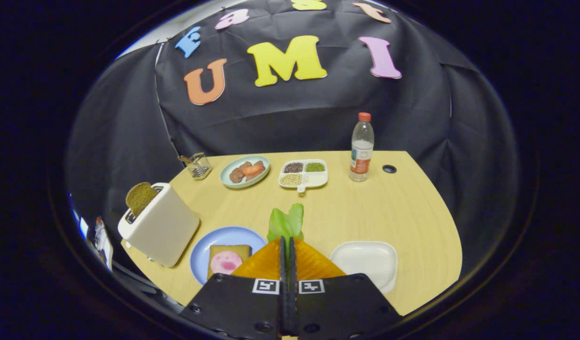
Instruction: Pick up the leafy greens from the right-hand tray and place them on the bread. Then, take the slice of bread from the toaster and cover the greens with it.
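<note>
Gripper view: I see my gripper (pixel 287 242) at the bottom centre of the frame with its fingers pressed together on the leafy greens (pixel 286 223), which stick up just ahead of the tips above the wooden table (pixel 398 208). To the lower left sits a blue plate (pixel 214 238) carrying a slice of bread (pixel 229 250) topped with a pink round of meat (pixel 226 262). Further left, the white toaster (pixel 160 229) has a brown slice (pixel 140 197) poking out. The white tray (pixel 365 259) lies at lower right, bare.
</note>
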The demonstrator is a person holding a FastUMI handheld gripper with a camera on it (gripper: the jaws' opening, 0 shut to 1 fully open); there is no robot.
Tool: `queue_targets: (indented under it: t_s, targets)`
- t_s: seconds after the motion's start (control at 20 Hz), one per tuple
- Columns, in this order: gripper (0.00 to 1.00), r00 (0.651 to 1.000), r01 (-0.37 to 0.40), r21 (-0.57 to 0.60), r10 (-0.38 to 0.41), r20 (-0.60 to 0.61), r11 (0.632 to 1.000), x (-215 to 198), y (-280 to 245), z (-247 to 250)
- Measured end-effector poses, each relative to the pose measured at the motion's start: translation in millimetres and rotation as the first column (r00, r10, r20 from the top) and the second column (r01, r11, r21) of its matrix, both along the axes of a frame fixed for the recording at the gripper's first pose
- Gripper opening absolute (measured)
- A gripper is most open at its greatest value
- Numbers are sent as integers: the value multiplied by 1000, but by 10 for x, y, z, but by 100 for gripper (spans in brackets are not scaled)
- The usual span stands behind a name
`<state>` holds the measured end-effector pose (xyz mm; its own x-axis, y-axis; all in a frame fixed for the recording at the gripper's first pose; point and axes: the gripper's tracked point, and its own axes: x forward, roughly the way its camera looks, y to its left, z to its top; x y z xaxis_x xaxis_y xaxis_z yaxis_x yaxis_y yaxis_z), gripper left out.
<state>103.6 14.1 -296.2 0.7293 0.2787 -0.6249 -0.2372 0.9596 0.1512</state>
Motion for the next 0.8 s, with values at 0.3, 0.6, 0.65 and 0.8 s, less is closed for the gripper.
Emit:
queue_targets:
  t_s: [0.3,0.6,0.65,0.8]
  targets:
    - [0,997,-66,-91,69,27,994,13,621,-107]
    - [0,988,-150,-155,152,0,977,-131,1172,-392]
    - [0,988,-156,-150,156,-7,976,-164,1245,-423]
    - [1,987,-162,-122,161,-18,979,-237,1471,-459]
